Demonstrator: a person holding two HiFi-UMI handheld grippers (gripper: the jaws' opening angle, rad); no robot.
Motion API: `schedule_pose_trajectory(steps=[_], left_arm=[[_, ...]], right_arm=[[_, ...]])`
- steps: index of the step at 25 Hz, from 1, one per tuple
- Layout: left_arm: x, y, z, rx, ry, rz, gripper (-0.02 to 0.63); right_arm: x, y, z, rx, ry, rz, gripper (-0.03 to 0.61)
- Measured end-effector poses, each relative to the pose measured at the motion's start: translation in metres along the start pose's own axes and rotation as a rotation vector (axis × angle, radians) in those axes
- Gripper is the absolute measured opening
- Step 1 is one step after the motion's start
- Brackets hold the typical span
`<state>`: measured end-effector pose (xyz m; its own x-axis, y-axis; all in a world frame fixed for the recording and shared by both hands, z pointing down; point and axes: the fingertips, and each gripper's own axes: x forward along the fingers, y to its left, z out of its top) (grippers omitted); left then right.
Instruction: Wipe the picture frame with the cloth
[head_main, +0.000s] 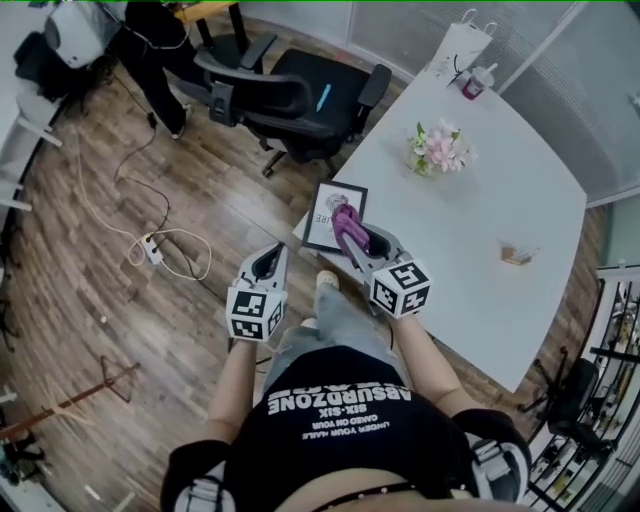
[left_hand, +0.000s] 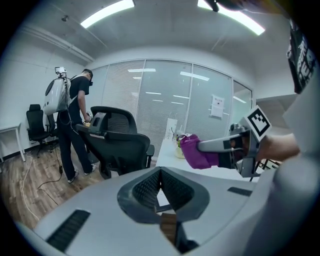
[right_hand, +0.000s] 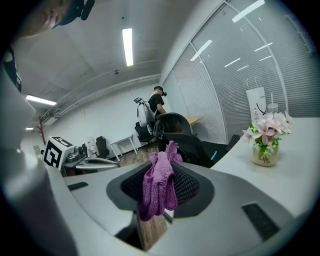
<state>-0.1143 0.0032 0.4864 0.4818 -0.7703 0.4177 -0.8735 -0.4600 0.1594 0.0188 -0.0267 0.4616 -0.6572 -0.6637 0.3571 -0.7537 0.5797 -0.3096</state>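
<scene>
Black-framed rectangular picture (head_main: 322, 212) lies flat at the near corner of the white counter (head_main: 490, 190). Right claw (right_hand: 160, 167) pinches a crumpled purple cloth (right_hand: 158, 190), held over the frame's right edge; contact unclear. Left claw (left_hand: 160, 176) is pressed together and empty, left of the frame, off the counter.

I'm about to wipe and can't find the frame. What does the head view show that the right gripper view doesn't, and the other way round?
Only the head view shows the picture frame, at the near corner of the white table, with the right claw over it. It also shows a power strip on the wood floor. Only the right gripper view shows a ceiling light and the claw's jaws closed on the purple cloth. Both show the cloth, the pink flowers, the black office chair and the white paper bag.
</scene>
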Motion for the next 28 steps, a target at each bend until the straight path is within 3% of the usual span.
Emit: schedule_pose_trajectory(steps=[10,12,16,19,28], left_arm=[[0.087,0.016,-0.022,0.025,0.113,-0.027,0.015],[0.100,0.017,-0.028,0.030,0.142,-0.037,0.015],[0.119,0.019,-0.046,0.021,0.191,-0.042,0.015],[0.132,0.022,-0.063,0.016,0.225,-0.035,0.016],[0.176,0.027,-0.116,0.004,0.340,-0.024,0.015]], right_arm=[[0.083,-0.061,0.012,-0.124,0.087,0.003,0.124],[0.103,-0.070,0.007,-0.098,0.110,0.014,0.124],[0.138,-0.086,-0.010,0.057,0.165,0.063,0.126],[0.160,-0.096,-0.024,0.086,0.202,0.074,0.127],[0.208,-0.108,-0.053,-0.102,0.294,0.073,0.127]])
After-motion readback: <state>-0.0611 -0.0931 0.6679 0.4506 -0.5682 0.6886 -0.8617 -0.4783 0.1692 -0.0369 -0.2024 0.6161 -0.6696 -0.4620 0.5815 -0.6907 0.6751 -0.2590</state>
